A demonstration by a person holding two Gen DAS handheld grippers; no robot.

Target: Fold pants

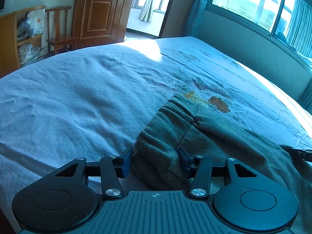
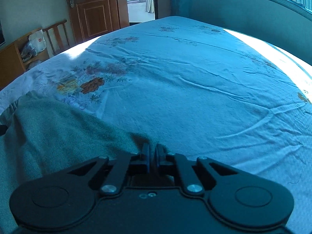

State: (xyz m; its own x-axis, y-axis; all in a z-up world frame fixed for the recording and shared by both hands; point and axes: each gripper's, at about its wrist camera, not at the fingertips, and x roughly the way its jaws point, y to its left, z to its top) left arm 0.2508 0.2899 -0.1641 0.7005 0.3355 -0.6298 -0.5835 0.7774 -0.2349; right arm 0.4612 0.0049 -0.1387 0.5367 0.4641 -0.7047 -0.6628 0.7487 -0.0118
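Observation:
Green-grey pants (image 1: 214, 128) lie folded on a pale blue flowered bed sheet (image 1: 78, 97), with the elastic waistband toward the left gripper. My left gripper (image 1: 156, 160) has its blue pads pressed on either side of a thick bunch of waistband fabric. In the right wrist view the pants (image 2: 58, 126) spread across the lower left, and their edge runs into the tips of my right gripper (image 2: 152, 153), whose jaws are together on the cloth. Part of the right gripper (image 1: 300, 153) also shows at the far right of the left wrist view, resting on the pants.
The bed sheet (image 2: 195, 78) stretches far ahead with shallow wrinkles. A wooden chair (image 1: 60, 29), a shelf unit (image 1: 23, 35) and a brown door (image 1: 99, 9) stand beyond the bed's left edge. A padded panel (image 1: 253, 44) under a window (image 1: 253, 3) borders the right side.

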